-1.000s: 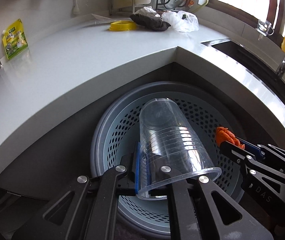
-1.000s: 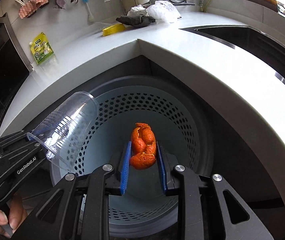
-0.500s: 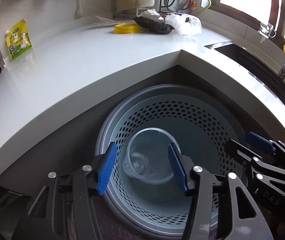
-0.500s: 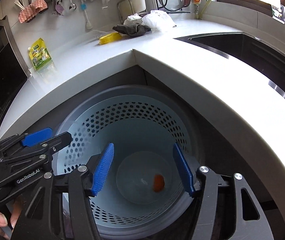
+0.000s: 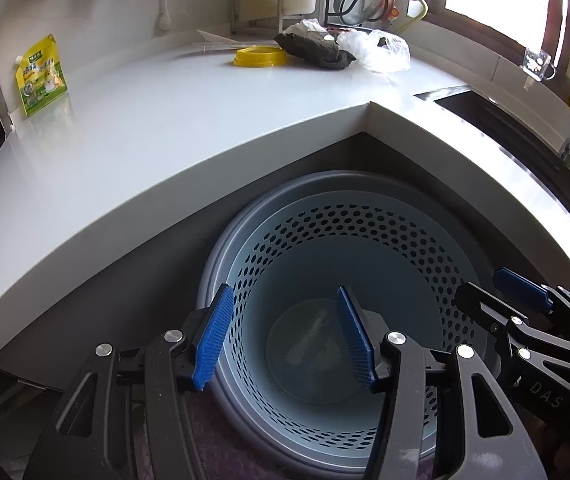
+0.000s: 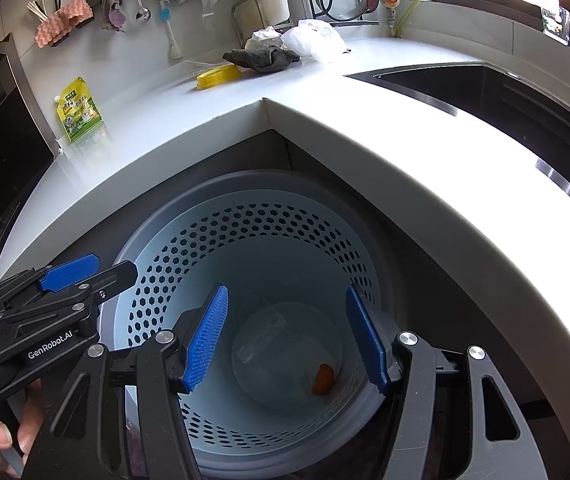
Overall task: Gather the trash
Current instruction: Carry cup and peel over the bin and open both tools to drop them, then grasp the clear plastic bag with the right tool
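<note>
On the far left edge of the countertop a green pouch leans against the wall; further right, toward its back corner, lie a yellow lid, a dark cloth and a crumpled plastic bag. Below the counter's inner corner stands the perforated bin, with a clear plastic cup and an orange peel lying at its bottom. The left gripper and right gripper both hover over the bin, jaws parted and empty. The drop step looks finished. Next, I judge, the hands must lift clear of the bin and reach across the counter toward that back corner for the remaining litter.
</note>
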